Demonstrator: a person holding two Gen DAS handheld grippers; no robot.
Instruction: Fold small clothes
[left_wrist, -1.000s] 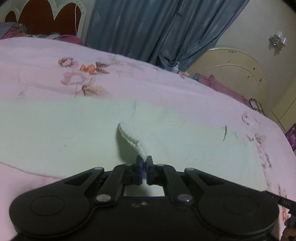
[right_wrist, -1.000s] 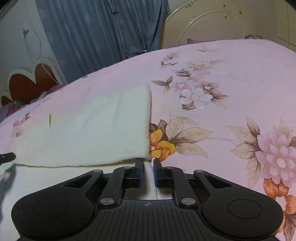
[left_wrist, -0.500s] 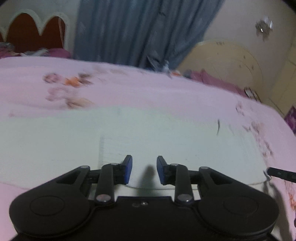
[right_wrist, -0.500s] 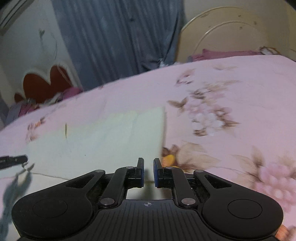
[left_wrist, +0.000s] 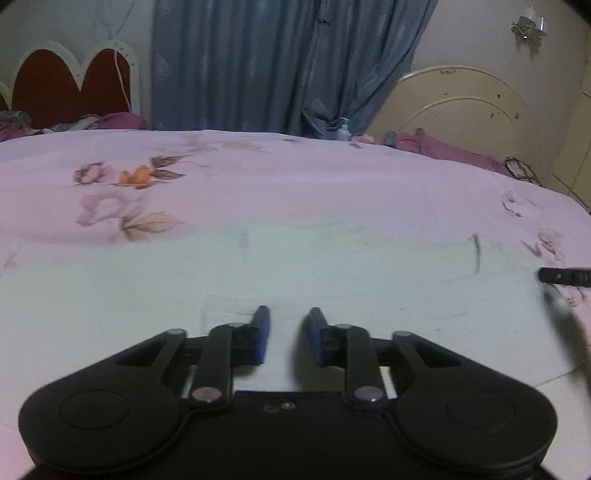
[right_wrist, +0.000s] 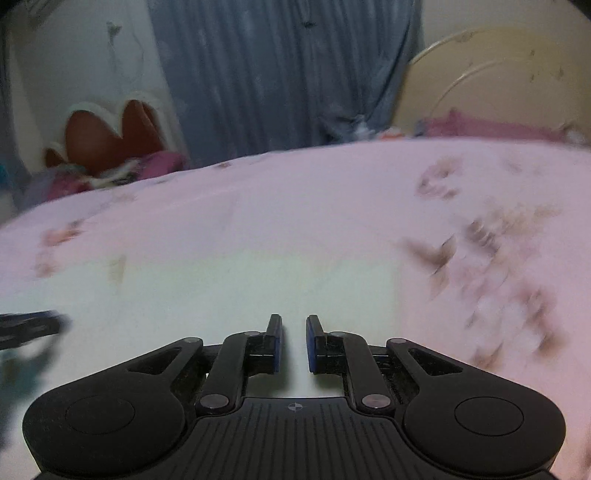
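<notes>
A pale cream knit garment (left_wrist: 332, 269) lies flat on the pink floral bedspread (left_wrist: 295, 173), folded over itself with a ribbed flap near my left fingers. My left gripper (left_wrist: 286, 326) is open and empty just above the garment's near part. The garment also shows in the right wrist view (right_wrist: 240, 288), blurred. My right gripper (right_wrist: 293, 332) is open with a narrow gap and empty, above the garment near its right edge. Each gripper's tip shows at the edge of the other's view.
Blue curtains (left_wrist: 288, 62) hang behind the bed. A red and white headboard (left_wrist: 70, 81) stands at the back left, a cream one (left_wrist: 461, 107) at the back right. Purple bedding (left_wrist: 443, 151) lies by the far edge.
My left gripper let go of the ribbed cuff, which dropped flat, and opened wide. My right gripper released the garment's edge and opened slightly. Both lifted and pulled back.
</notes>
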